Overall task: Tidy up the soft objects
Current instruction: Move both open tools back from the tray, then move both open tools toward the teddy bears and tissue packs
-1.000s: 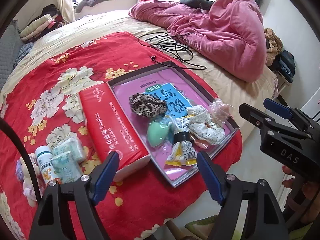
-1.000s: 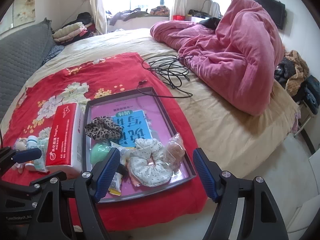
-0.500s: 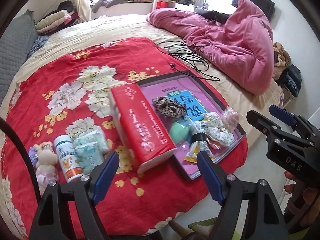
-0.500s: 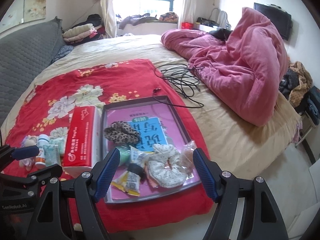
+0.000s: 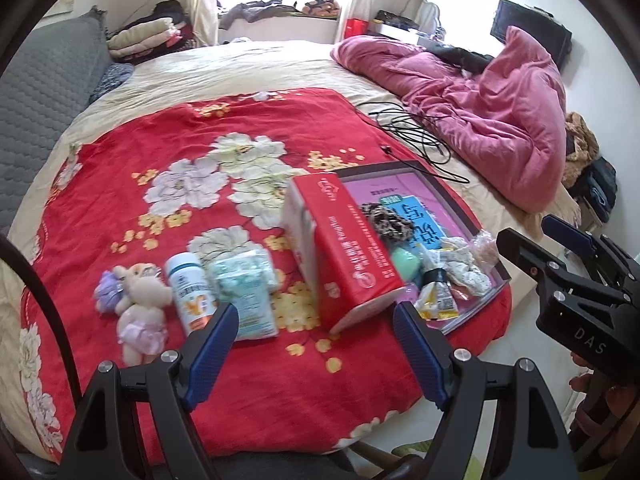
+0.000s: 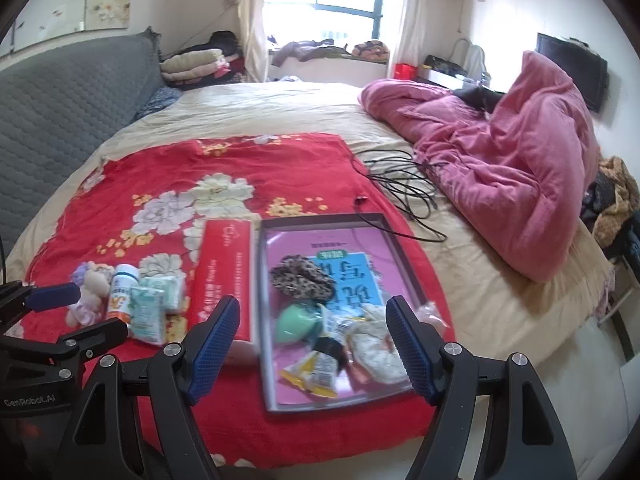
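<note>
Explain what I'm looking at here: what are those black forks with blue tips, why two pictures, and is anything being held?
The forks are hand-held grippers, one in each of a person's hands; there is no robot arm. Each carries a fisheye camera looking along its own fingers. One picture is from the left gripper, the other from the right gripper. Both are open and hold nothing.

Below them is a bed with a red floral blanket. On it lie a plush toy, a bottle, tissue packs and a red tissue box. Beside the box, a tray holds a leopard scrunchie, a white scrunchie, a green sponge and a snack bag. A pink duvet lies behind.
</note>
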Motion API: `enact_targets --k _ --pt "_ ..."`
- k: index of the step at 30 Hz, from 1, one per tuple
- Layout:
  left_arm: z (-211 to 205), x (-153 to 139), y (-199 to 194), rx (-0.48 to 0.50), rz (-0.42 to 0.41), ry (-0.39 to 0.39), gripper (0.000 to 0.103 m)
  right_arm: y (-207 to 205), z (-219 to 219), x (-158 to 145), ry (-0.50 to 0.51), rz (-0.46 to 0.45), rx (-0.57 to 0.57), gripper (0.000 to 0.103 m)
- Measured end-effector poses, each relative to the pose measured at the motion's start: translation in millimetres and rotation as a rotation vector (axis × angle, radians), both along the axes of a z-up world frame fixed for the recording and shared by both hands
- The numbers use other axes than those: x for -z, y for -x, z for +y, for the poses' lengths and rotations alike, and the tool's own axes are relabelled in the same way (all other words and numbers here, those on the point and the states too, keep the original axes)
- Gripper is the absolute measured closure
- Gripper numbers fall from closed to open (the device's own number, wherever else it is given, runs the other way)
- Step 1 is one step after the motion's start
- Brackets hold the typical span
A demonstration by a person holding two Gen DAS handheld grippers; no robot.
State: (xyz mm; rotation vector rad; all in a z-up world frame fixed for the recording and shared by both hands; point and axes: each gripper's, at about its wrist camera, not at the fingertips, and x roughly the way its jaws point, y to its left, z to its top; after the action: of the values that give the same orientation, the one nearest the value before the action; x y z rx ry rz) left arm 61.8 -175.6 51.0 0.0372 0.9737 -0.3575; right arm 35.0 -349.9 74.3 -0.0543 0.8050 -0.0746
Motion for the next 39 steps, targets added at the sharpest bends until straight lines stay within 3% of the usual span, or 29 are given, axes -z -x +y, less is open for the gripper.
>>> enact_targets --k 27,39 --pt "128 -1 17 -0.186 -0.008 -0.021 0.024 -3 135 6 0.034 0.017 -0.241 0.026" --pt "201 25 12 -0.317 0.059 0.008 0.024 -7 155 29 0.025 0.073 -0.278 0.026"
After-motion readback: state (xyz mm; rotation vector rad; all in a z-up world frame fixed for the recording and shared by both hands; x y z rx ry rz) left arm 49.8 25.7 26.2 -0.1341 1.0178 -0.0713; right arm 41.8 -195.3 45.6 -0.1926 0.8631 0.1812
